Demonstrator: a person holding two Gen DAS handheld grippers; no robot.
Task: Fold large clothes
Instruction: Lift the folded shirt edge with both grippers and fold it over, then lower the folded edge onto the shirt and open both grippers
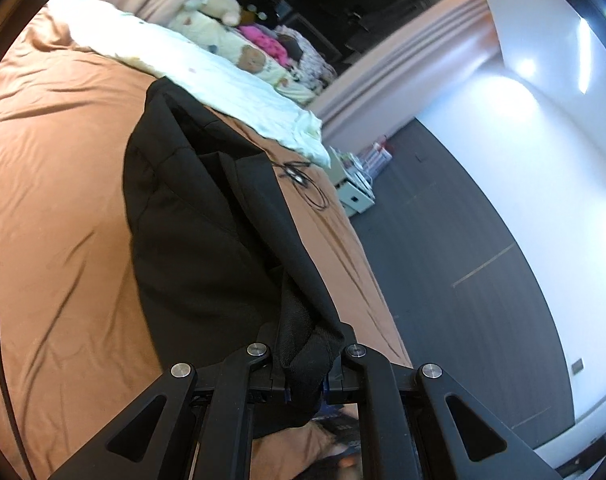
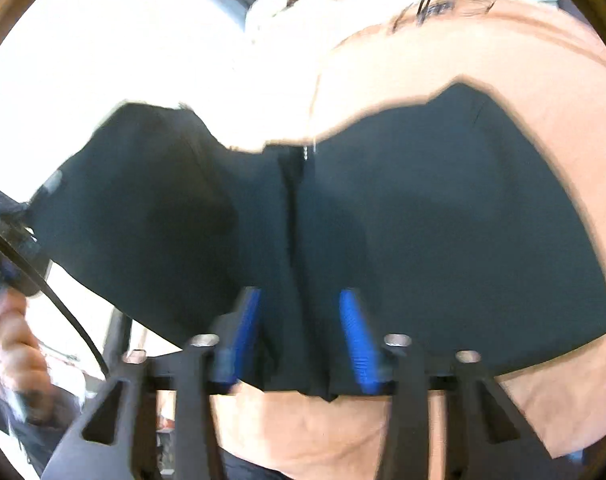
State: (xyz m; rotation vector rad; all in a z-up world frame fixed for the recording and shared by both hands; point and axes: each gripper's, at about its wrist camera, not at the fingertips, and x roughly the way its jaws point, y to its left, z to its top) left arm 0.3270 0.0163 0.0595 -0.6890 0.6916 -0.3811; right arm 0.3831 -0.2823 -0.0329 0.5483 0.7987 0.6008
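Left tongs [image 1: 307, 364] clenched on a bunched corner of the black garment [image 1: 207, 216], which trails up the frame's middle over the orange bed [image 1: 55, 184]. Right tongs [image 2: 299, 340] released, blue pads [image 2: 355, 340] straddling a fold without pressing it.

We see a black garment [image 1: 207, 216] of matt woven cloth, its weave coarse near the left gripper [image 1: 306, 364]. The bed sheet [image 1: 55, 152] is smooth tan cloth with a soft sheen, and the white blanket [image 1: 223, 80] looks crinkled. Both grippers have matt black plastic arms with shiny metal pins; the right gripper [image 2: 303, 340] has ribbed blue pads [image 2: 357, 340]. The floor [image 1: 443, 220] is matt grey.
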